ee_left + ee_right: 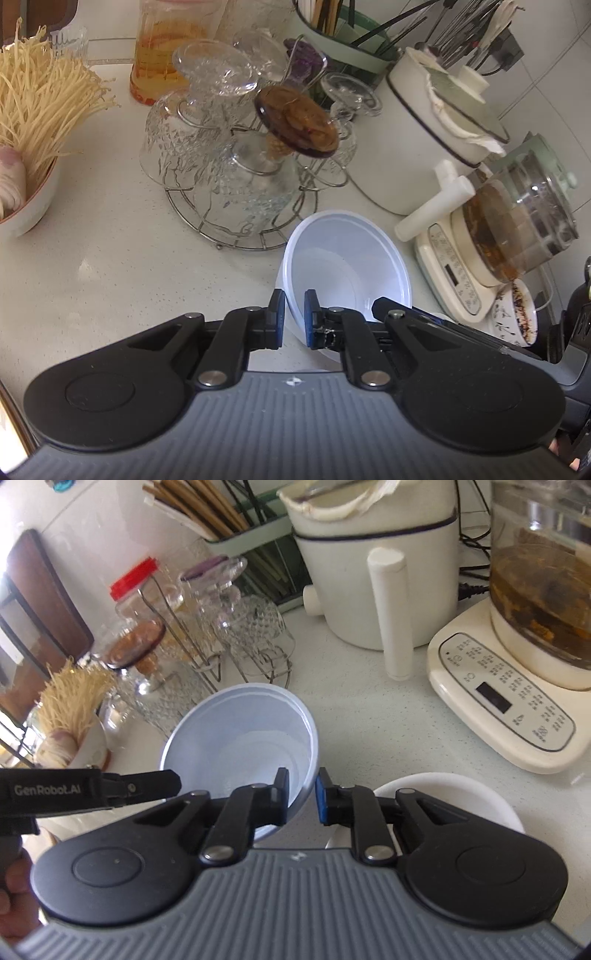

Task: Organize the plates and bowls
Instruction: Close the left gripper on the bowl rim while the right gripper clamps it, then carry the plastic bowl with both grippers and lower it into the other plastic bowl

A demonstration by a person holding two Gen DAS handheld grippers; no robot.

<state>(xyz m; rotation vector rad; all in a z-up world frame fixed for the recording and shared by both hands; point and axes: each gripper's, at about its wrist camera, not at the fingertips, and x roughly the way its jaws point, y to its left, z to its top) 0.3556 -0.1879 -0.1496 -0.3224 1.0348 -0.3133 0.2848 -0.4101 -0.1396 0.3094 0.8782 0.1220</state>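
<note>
Now both grippers grip the white plastic bowl (347, 262) by its rim, tilted above the counter (110, 266). Left gripper (294, 317) and right gripper (303, 794) fingers clamp opposite edges, beside the glass rack (236, 192).

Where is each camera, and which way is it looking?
Left wrist: sits on the left claw, looks at the white bowl and glass rack; own fingers show.
Right wrist: sits on the right claw, faces the same bowl; a thumb shows.
Both share the bowl, rack and kettle.
</note>
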